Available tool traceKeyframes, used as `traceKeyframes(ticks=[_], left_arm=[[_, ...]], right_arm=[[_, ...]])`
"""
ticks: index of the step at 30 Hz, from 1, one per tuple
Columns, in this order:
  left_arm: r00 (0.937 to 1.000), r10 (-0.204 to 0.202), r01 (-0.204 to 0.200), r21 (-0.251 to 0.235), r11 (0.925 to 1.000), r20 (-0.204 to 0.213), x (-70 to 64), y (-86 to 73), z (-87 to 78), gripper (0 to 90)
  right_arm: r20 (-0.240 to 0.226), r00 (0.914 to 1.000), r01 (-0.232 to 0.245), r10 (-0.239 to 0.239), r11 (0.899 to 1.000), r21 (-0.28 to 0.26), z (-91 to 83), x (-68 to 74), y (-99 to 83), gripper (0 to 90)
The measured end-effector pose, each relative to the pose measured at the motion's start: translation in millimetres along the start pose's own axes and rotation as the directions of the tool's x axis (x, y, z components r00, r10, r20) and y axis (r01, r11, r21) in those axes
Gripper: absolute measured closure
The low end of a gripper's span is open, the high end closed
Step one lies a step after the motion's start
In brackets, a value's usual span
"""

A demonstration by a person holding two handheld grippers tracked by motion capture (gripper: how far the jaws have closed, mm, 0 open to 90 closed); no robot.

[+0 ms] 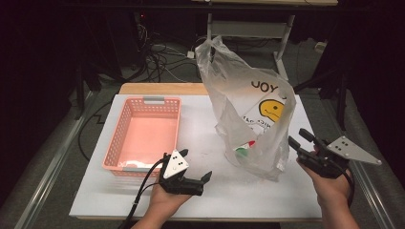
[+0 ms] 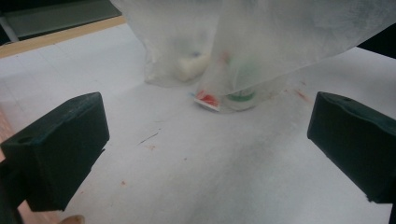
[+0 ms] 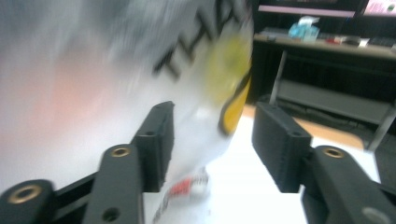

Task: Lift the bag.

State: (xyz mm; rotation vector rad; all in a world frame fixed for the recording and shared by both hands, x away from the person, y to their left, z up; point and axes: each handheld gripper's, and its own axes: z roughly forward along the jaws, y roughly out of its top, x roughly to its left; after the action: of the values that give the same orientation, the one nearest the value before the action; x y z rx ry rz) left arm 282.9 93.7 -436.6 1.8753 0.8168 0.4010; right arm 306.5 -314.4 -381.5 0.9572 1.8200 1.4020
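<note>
The left gripper point(image 1: 196, 177) lies low over the near part of the white table point(image 1: 200, 129), held in the person's left hand point(image 1: 165, 198), its jaws spread wide with nothing between them; in the left gripper view the two black jaws stand far apart at either edge, and only bare tabletop lies in the gap. The right gripper point(image 1: 302, 140) sits at the table's right side in the right hand point(image 1: 332, 186), grey three-cornered plate point(image 1: 352, 150) on top, its jaws also apart and pointing at the lower right flank of the plastic bag point(image 1: 248, 109). In the right gripper view the bag point(image 3: 116, 60) is blurred and its skin lies across the gap between the jaws, but whether the pads touch it I cannot tell. The bag stands upright near the middle-right of the table, translucent white with black lettering and a yellow smiley face point(image 1: 272, 109), its handles rising at the top. Through its thin wall the left gripper view shows a red and white packet point(image 2: 208, 100) and a green-rimmed item point(image 2: 241, 95) resting at its base, a pale lump point(image 2: 192, 66) farther back. A pink basket point(image 1: 125, 125) stands well to the bag's left, beyond the left gripper.
</note>
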Motion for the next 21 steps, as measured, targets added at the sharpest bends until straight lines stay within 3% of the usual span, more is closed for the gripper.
traceKeyframes(ticks=[11, 14, 18, 21], left_arm=[[1.0, -0.006, 0.006, 0.003, 1.0, -0.003, 4.1, -2.0, -0.6, 0.0], [1.0, -0.007, 0.007, 0.001, 1.0, -0.005, 5.2, -2.7, -0.9, 0.0], [1.0, 0.0, 0.0, -0.001, 1.0, -0.006, 5.3, -3.8, -2.2, 0.0], [1.0, 0.0, 0.0, -0.003, 1.0, -0.006, 5.9, -4.2, -3.6, 0.0]], right_arm=[[-0.035, 0.9988, -0.028, 0.033, 0.992, 0.126, 13.9, 8.8, -48.3, 21.0], [-0.04, 0.997, -0.06, 0.066, 0.989, 0.138, 16.6, 9.0, -59.6, 13.9], [-0.031, 0.997, -0.065, 0.071, 0.986, 0.157, 18.2, 10.9, -70.4, 0.3], [-0.027, 0.9979, -0.054, 0.059, 0.987, 0.152, 16.7, 10.7, -74.1, 0.1]])
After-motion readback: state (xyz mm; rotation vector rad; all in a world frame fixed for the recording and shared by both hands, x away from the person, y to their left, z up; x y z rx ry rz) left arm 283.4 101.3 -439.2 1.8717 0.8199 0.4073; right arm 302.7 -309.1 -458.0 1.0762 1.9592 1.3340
